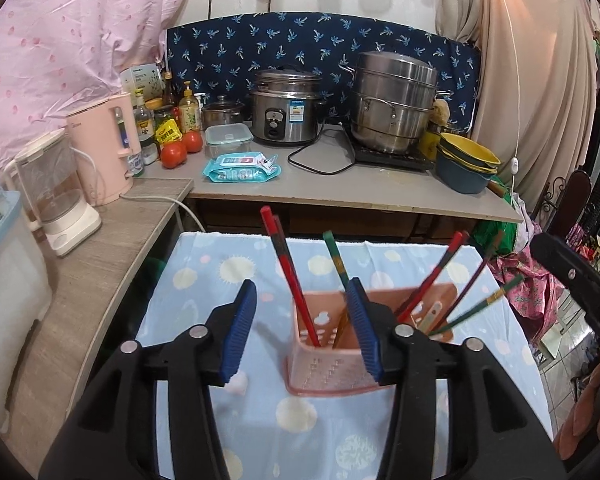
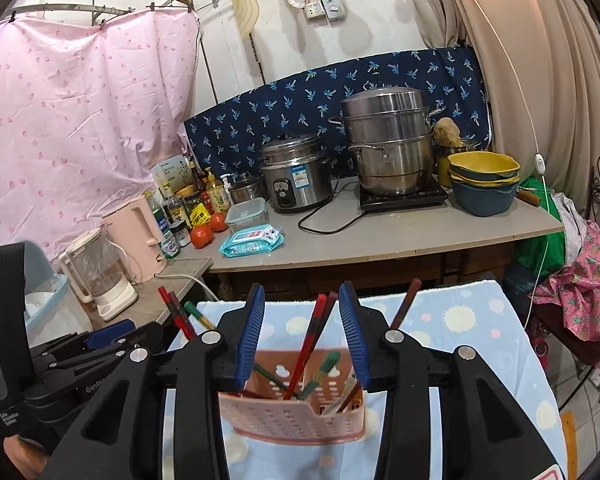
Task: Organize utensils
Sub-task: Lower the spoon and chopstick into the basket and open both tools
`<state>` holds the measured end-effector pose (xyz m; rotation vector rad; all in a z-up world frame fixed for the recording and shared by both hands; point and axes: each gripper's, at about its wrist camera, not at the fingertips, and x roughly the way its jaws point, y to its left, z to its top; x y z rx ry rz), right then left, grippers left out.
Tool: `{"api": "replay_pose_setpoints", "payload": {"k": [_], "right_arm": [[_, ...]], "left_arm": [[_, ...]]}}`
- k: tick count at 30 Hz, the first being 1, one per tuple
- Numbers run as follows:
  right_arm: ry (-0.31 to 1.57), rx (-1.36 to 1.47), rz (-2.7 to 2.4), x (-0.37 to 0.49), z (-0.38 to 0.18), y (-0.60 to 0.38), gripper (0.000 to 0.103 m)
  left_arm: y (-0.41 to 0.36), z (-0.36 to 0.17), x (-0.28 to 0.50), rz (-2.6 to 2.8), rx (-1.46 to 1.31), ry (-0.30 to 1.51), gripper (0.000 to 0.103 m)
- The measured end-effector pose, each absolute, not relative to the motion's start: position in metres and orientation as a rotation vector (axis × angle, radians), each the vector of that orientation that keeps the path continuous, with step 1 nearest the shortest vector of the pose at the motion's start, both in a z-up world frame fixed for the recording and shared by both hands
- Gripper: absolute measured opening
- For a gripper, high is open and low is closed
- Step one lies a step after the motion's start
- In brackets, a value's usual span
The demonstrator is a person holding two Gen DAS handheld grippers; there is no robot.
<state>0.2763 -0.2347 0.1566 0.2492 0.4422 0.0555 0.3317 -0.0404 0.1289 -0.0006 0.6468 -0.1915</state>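
The chopsticks [image 1: 290,276] already stand in the pink perforated utensil holder [image 1: 332,364], which sits on the blue spotted cloth [image 1: 204,276] covering the near worktop, so the step in hand looks like the release that ends the sorting. The left hand-held gripper [image 1: 300,330] has its blue pads partly apart with nothing pressed between them; the holder's left part and a red pair of chopsticks lie in the gap beyond. The right hand-held gripper [image 2: 302,338] is likewise partly apart, its pads clear of the red chopsticks [image 2: 310,344] seen between them. No loose utensil shows on the cloth, so the next move probably calls for drawing both tools back without knocking the leaning sticks, or for evening them out between compartments. The left wrist view shows the holder's divided top and the sticks fanned to the right, including a green-tipped one [image 1: 484,304]. The right wrist view instead shows the holder's slotted front wall [image 2: 296,420], the left tool's body at lower left, and a cutting board [image 2: 245,6] hung on the wall.
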Motion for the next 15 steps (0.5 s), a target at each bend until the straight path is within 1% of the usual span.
{"api": "replay_pose_setpoints", "payload": {"k": [4,9,12,15], "right_arm": [[0.484,0.256,0.071,0.254,0.142,-0.229,0.041],[0.532,0.263,0.080,0.225,0.122,-0.222,0.041],[0.549,0.247,0.067,0.208,0.113,-0.216,0.041],[0.566,0.223,0.052,0.191,0.103,-0.210,0.041]], "left_arm": [[-0.039,0.127,0.312,-0.187,0.007,0.654,0.046],[-0.036,0.120,0.284,-0.175,0.022,0.663,0.046],[-0.034,0.114,0.270,-0.171,0.021,0.675,0.049],[-0.033,0.106,0.255,-0.167,0.022,0.688,0.050]]}}
